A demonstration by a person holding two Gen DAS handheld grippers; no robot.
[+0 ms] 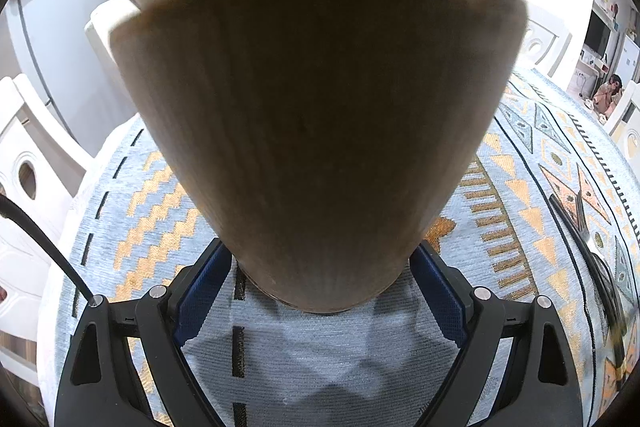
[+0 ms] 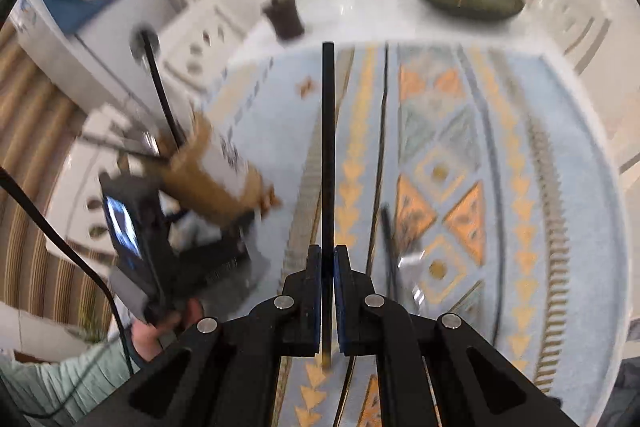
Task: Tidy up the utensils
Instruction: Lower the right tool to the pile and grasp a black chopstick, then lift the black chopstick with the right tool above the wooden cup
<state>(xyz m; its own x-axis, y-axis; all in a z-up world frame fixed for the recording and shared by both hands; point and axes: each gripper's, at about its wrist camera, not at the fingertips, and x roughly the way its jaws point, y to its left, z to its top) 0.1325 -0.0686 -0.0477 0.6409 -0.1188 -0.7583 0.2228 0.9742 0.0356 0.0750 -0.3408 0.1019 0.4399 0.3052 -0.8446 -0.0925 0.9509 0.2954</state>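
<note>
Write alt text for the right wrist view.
The right tool is shut on a thin black utensil handle above a patterned tablecloth. At left, the left tool holds a brown utensil holder; more utensils lie nearby.

Wood-grained holder [image 1: 320, 147], woven cloth [image 1: 320, 367], seemingly matt black utensil [image 2: 328, 147]

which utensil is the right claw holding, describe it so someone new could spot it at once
Start at the round table under the blue and orange patterned tablecloth. Above it, the right claw is shut on a thin black rod-like utensil handle that points straight up the picture. Unlike the utensils lying on the cloth, it is lifted and clamped.
</note>
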